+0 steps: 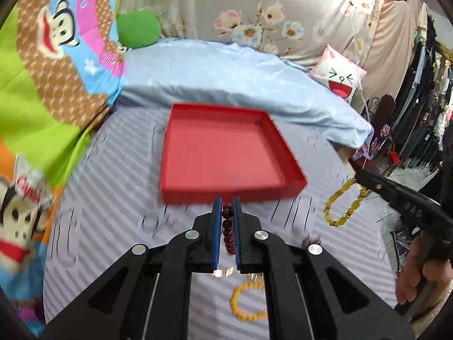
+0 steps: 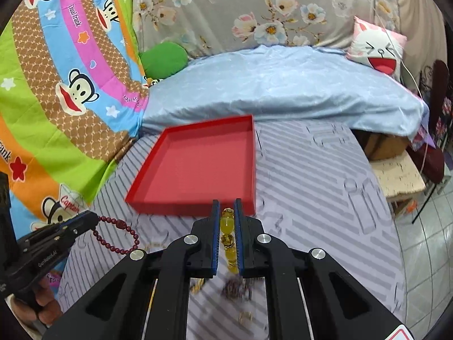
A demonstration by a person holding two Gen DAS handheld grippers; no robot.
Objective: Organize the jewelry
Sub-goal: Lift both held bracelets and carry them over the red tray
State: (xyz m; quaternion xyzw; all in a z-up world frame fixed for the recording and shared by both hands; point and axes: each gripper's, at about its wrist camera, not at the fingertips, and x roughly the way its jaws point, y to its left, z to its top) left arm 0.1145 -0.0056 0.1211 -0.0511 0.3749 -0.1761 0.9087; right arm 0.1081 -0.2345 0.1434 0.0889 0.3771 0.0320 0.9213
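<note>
An empty red tray (image 1: pixel 220 153) (image 2: pixel 198 170) lies on the striped bed sheet (image 2: pixel 311 170). My left gripper (image 1: pixel 226 202) is shut on a dark red bead bracelet (image 1: pixel 228 226), held above the sheet just short of the tray's near wall; the right wrist view shows that bracelet (image 2: pixel 119 235) hanging from the left gripper (image 2: pixel 93 221). My right gripper (image 2: pixel 225 204) is shut on a yellow bead bracelet (image 2: pixel 228 223), also near the tray's front edge. In the left wrist view that yellow bracelet (image 1: pixel 342 201) dangles from the right gripper (image 1: pixel 359 175).
An orange bead bracelet (image 1: pixel 246 303) and other small jewelry (image 2: pixel 237 286) lie on the sheet under the grippers. A blue quilt (image 2: pixel 283 85) is bunched behind the tray, a cartoon blanket (image 2: pixel 65 70) on the left. The bed's edge and tiled floor (image 2: pixel 424 240) are on the right.
</note>
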